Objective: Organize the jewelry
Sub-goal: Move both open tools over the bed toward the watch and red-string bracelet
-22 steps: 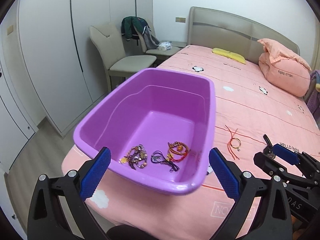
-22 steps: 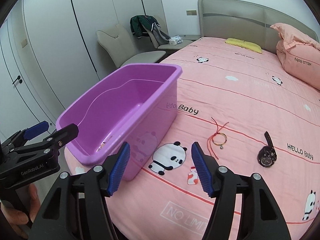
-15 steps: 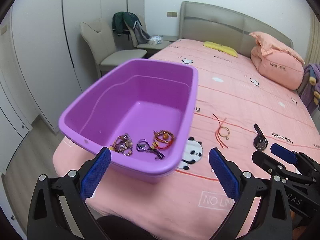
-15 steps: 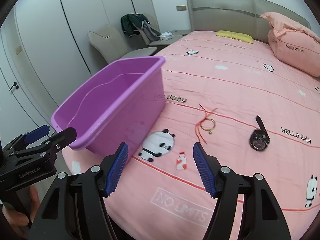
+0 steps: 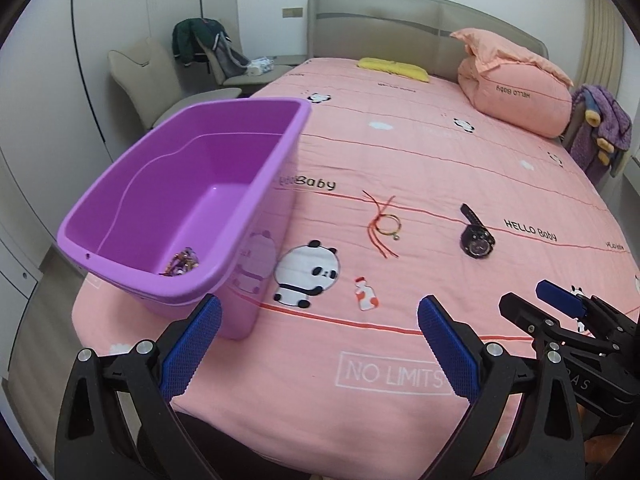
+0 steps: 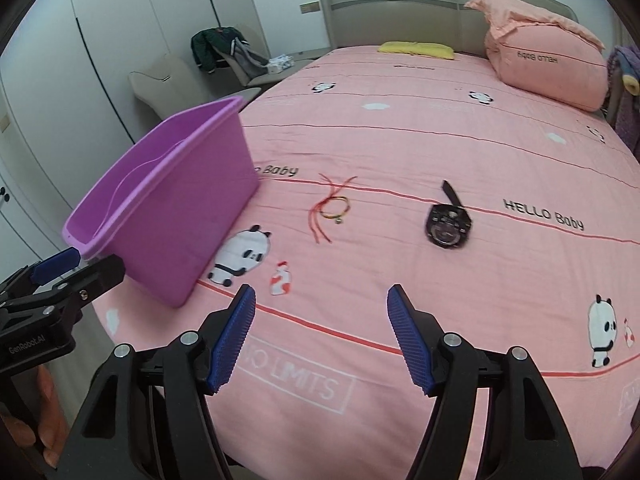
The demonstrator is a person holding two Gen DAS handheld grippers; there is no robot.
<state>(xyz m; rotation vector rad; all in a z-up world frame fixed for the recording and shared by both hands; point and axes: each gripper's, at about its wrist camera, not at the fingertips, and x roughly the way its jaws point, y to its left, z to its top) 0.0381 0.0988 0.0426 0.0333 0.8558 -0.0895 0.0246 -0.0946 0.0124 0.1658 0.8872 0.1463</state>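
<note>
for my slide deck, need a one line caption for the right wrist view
Open right claw over a pink bed, facing a red string bracelet, black watch and purple tub.

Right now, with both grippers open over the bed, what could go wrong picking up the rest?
The red string bracelet lies flat on the soft sheet, so fingers may pinch fabric too. Its loose cords could snag. The purple tub sits at the bed's corner; a nudge might tip it off.

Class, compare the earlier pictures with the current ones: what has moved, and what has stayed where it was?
Both grippers swung rightward, away from the purple tub toward the open bedspread; the left gripper no longer looks down into it. Nothing was grasped or released. The right gripper also stays open. The red string bracelet, the black watch and the jewelry in the tub have not moved.
</note>
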